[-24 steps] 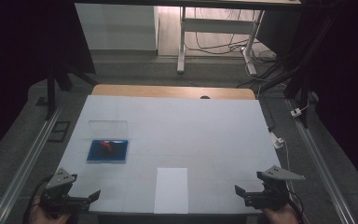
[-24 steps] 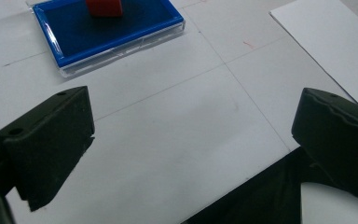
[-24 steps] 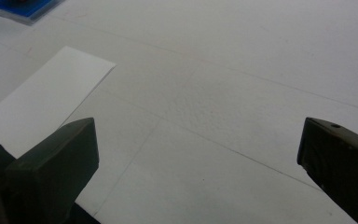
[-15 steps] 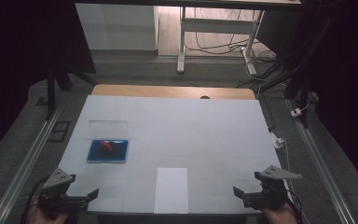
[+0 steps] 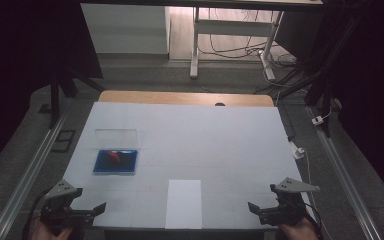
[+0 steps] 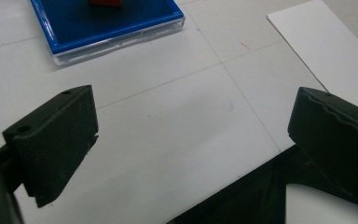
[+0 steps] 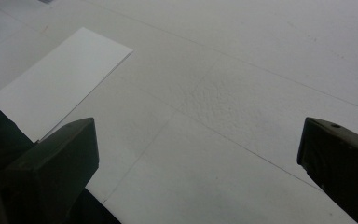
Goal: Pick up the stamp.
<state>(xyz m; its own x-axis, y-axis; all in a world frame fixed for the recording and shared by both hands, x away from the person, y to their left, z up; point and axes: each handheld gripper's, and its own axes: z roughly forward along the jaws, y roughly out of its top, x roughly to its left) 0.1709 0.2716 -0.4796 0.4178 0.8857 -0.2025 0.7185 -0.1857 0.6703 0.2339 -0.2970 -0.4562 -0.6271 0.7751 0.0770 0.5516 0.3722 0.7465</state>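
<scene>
Black left tongs (image 5: 82,212) hover at the near left corner of the white bench (image 5: 205,135), jaws wide apart with nothing between them. Just beyond them, near the left edge, lies a blue tray (image 5: 115,162) with a small red piece (image 5: 114,156) on it; a clear lid (image 5: 116,136) lies flat just behind the tray. A white sheet of paper (image 5: 184,203) rests at the near edge, midway between both hands. The right tongs (image 5: 265,212) hang at the near right corner, likewise spread wide and empty.

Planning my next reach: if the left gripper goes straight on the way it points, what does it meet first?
Probably the blue tray with the red piece; bare table lies before it, though depth is uncertain.
</scene>
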